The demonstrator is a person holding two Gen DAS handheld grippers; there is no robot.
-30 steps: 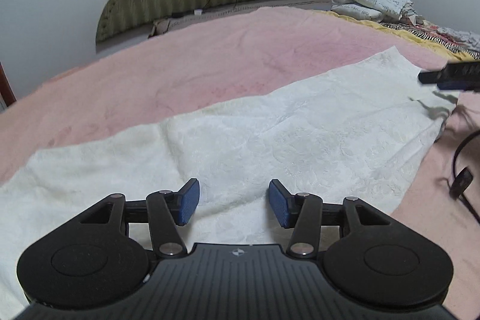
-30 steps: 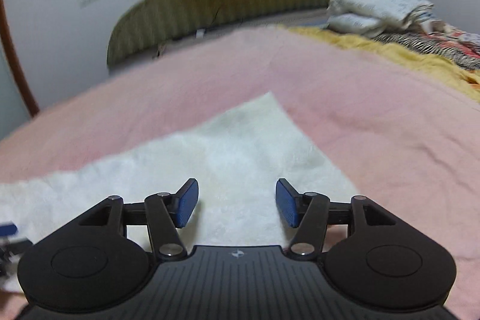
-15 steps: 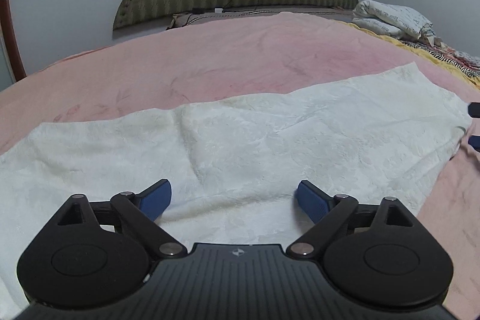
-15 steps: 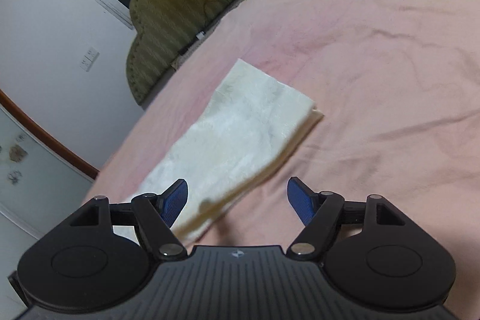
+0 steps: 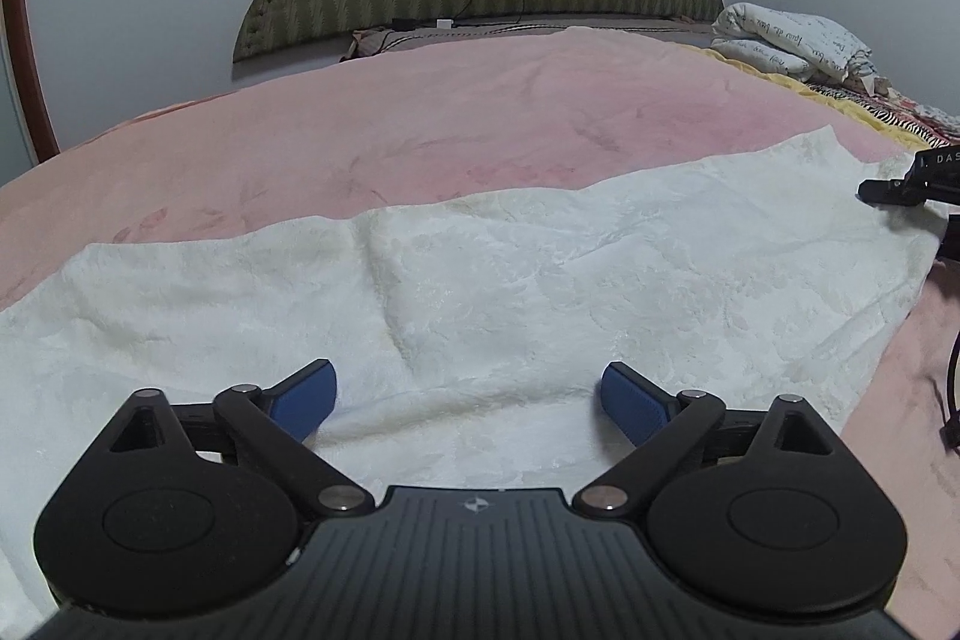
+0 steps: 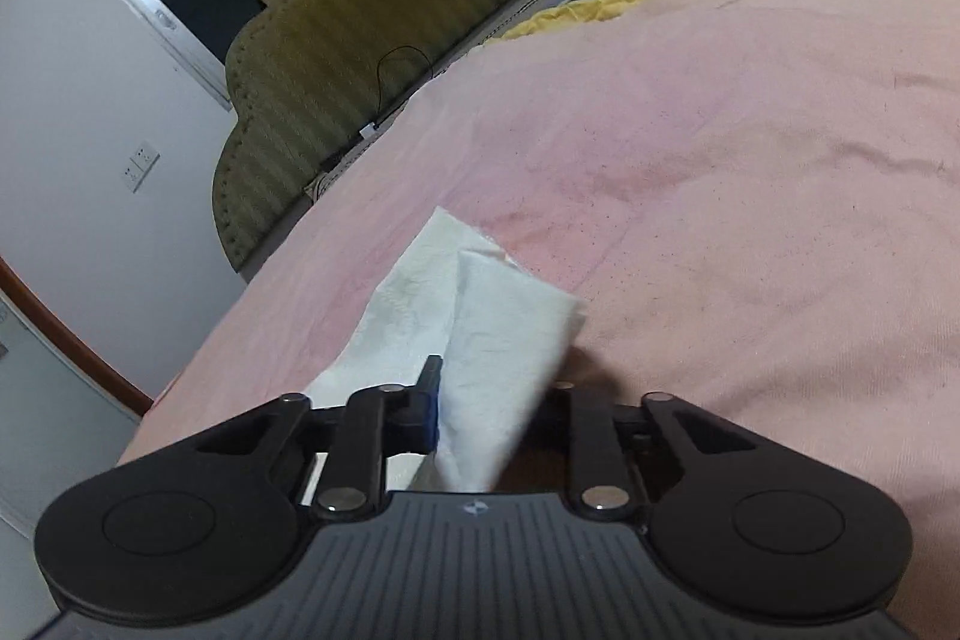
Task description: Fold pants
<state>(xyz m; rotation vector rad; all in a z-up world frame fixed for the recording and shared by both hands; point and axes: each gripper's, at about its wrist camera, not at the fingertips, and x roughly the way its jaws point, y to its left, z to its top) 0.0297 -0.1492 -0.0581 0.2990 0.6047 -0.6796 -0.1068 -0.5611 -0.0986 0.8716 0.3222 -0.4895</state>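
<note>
Progress: early, no fold finished | pants (image 5: 540, 280) lay flat across the pink blanket (image 5: 480, 118) | your right gripper (image 6: 489, 400) had just closed on one end | your left gripper (image 5: 468, 400) hovered wide, empty, above the near edge.

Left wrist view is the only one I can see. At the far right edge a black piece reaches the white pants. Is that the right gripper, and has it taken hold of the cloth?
Observer: Yes. In the right wrist view the right gripper has just been closing, and a corner of the white pants is now pinched between its fingers.
Operator: Is that corner lying flat?
Observer: No, it stands up from the pink blanket as a folded flap.
Operator: And my left gripper?
Observer: The left gripper is open above the pants, holding nothing.
</note>
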